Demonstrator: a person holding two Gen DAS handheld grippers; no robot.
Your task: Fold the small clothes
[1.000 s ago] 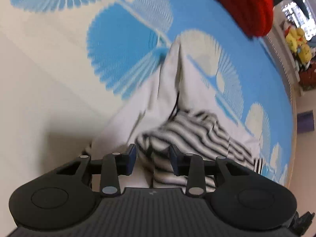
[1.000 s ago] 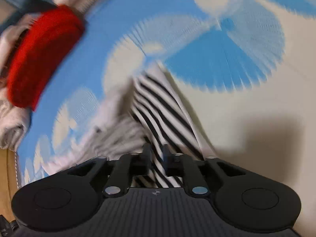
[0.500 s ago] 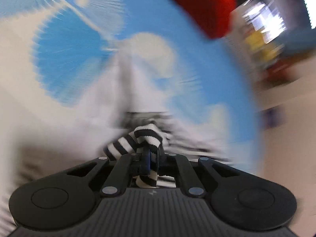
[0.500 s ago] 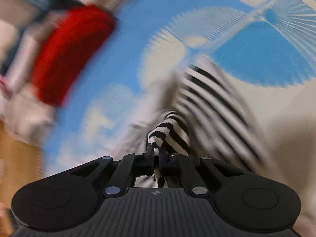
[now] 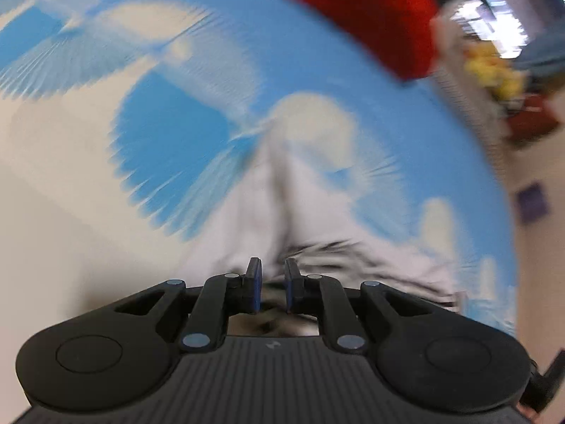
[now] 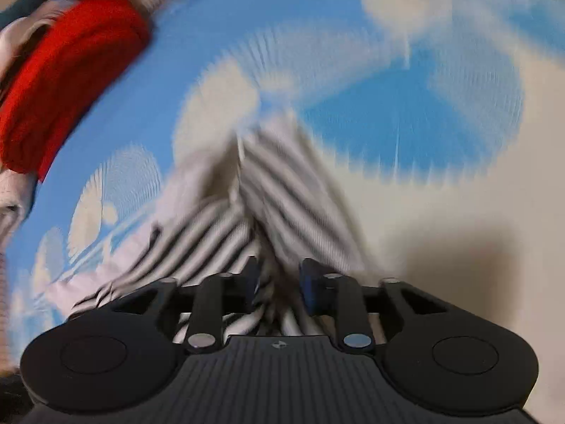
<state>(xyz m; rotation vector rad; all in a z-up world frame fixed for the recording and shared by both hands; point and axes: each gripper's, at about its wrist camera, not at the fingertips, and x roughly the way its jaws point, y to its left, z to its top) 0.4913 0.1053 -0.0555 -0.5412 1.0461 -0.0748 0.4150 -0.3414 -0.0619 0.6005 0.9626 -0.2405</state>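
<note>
A small garment, white with black-and-white stripes (image 6: pixel 275 190), lies bunched on a blue and cream patterned cloth. In the left wrist view it shows blurred as white fabric (image 5: pixel 282 212) with striped edges just ahead of the fingers. My left gripper (image 5: pixel 271 282) is slightly open with nothing between its jaws. My right gripper (image 6: pixel 279 282) is open and empty, low over the striped part.
A folded red garment (image 5: pixel 356 10) lies at the far side of the patterned cloth (image 5: pixel 169 134); it also shows in the right wrist view (image 6: pixel 67 74). Pale clothes (image 6: pixel 10 190) lie at the left edge. Room clutter (image 5: pixel 494 70) shows beyond the far right edge.
Half a second ago both grippers were shut on striped fabric. Now both have opened and let it go, and the garment lies on the cloth.
</note>
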